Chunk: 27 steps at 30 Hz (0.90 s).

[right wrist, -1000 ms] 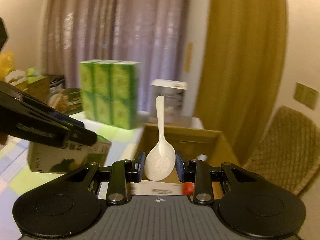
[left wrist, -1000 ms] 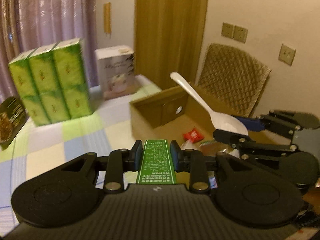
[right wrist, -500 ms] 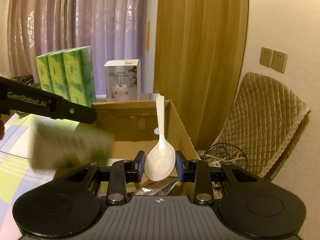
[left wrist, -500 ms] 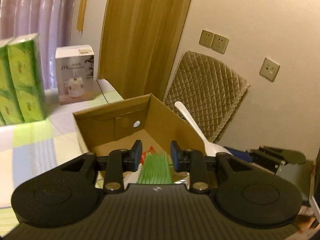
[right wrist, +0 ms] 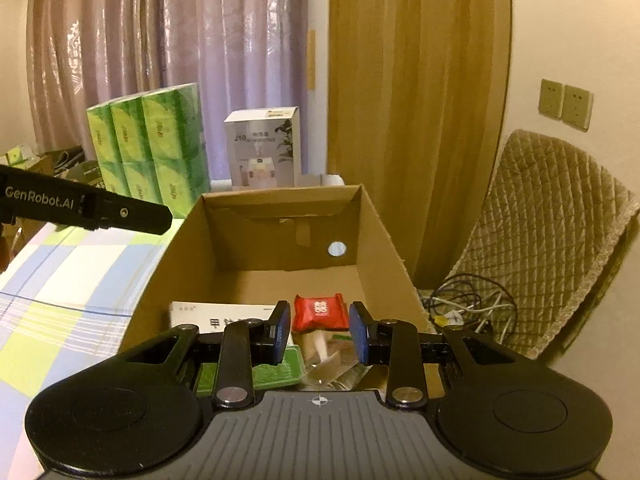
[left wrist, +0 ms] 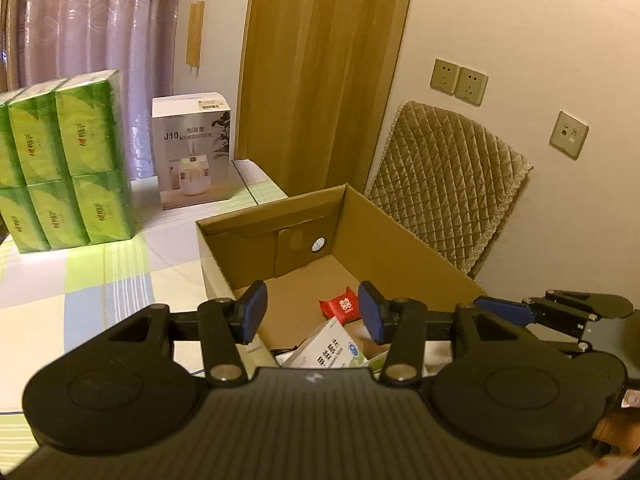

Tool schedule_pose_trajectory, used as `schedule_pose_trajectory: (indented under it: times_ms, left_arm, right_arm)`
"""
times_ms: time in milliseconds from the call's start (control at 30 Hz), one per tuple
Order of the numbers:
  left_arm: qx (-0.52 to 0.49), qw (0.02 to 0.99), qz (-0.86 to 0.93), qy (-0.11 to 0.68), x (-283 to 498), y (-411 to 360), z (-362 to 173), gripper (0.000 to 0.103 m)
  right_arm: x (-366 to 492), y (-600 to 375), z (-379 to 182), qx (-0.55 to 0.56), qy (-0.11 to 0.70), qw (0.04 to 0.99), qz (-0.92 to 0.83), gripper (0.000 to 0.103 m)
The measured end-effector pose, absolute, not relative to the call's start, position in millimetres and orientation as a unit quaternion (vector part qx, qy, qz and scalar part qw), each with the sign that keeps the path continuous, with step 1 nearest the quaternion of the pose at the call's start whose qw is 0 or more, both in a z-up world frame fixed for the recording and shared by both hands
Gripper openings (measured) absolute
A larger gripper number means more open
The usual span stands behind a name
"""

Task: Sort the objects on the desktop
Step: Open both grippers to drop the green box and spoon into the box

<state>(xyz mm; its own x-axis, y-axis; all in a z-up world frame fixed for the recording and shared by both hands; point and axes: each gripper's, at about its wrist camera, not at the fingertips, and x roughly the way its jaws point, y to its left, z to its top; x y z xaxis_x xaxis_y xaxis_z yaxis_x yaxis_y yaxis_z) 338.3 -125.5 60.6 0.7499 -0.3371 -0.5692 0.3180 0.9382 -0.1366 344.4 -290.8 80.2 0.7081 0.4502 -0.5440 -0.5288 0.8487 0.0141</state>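
Your left gripper [left wrist: 312,312] has just opened, its green box released into the open brown cardboard carton [right wrist: 376,236] below; your right gripper [right wrist: 318,330], also just opened, stands empty, the white spoon gone. Both drops done.

Both wrist views look forward and downward, close over the open cardboard box [left wrist: 400,248]. The left view sits above the box's left wall, the right nearer its middle. Both share the green packs [right wrist: 160,148], white carton [left wrist: 194,148] and quilted chair [right wrist: 560,240].
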Motion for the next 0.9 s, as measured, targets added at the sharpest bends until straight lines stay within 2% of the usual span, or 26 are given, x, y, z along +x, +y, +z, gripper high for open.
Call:
schedule_pose_trajectory:
  times_ms: [33, 100, 267, 333, 400, 533, 633, 900]
  left_arm:
    - [-0.014, 0.935, -0.174, 0.307, 337, -124, 60, 0.050]
    - [-0.009, 0.935, -0.172, 0.309, 336, -123, 58, 0.054]
    - [0.003, 0.936, -0.161, 0.312, 330, -118, 54, 0.059]
    - [0.008, 0.938, -0.155, 0.311, 326, -115, 54, 0.068]
    - [0.011, 0.940, -0.145, 0.309, 319, -113, 54, 0.080]
    - [0.012, 0.943, -0.133, 0.306, 303, -108, 60, 0.097]
    - [0.012, 0.944, -0.116, 0.308, 291, -107, 64, 0.102]
    - [-0.012, 0.943, -0.105, 0.315, 237, -112, 80, 0.102]
  right_arm:
    - [344, -291, 80, -0.070, 0.274, 0.921, 0.267, 0.046]
    - [343, -291, 80, -0.068, 0.272, 0.921, 0.272, 0.056]
    - [338, -292, 79, -0.073, 0.271, 0.921, 0.272, 0.065]
    - [336, -293, 79, -0.076, 0.268, 0.922, 0.267, 0.083]
    - [333, -295, 79, -0.076, 0.264, 0.925, 0.262, 0.090]
    - [331, -303, 83, -0.072, 0.267, 0.927, 0.255, 0.096]
    - [323, -316, 93, -0.046, 0.272, 0.931, 0.240, 0.101]
    - [280, -346, 135, -0.011, 0.290, 0.932, 0.218, 0.101]
